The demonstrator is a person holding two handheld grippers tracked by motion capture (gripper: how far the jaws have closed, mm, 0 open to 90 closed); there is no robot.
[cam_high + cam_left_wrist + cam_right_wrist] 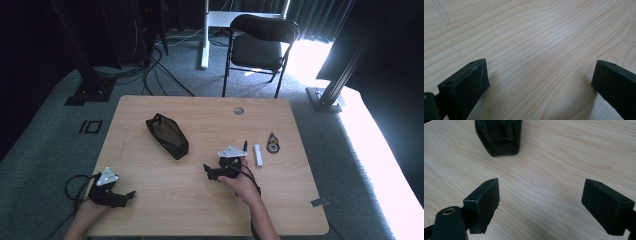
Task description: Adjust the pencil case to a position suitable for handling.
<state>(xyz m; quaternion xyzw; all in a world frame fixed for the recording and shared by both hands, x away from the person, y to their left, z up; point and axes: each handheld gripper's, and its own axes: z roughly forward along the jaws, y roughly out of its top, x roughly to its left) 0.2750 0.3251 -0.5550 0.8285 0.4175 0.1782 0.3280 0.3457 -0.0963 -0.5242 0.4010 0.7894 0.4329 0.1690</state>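
High view: the person's right hand reaches in from the lower edge, forearm angled up and to the left, and holds the right tool low over the middle of the wooden surface, its grey three-cornered plate facing upward. The left hand rests at the surface's near left corner and holds the left tool, which points to the right along the near edge, its cable looping off to the left. Left gripper view: the left tool stands wide, with bare wood grain between its jaws. Right gripper view: the right tool also stands wide and holds nothing; the black pouch lies ahead of it, well apart from the jaws. In the high view the black pouch lies left of centre, set diagonally. A black pen, a white tube and a small round item lie just right of the right hand. No writing on any of them is legible.
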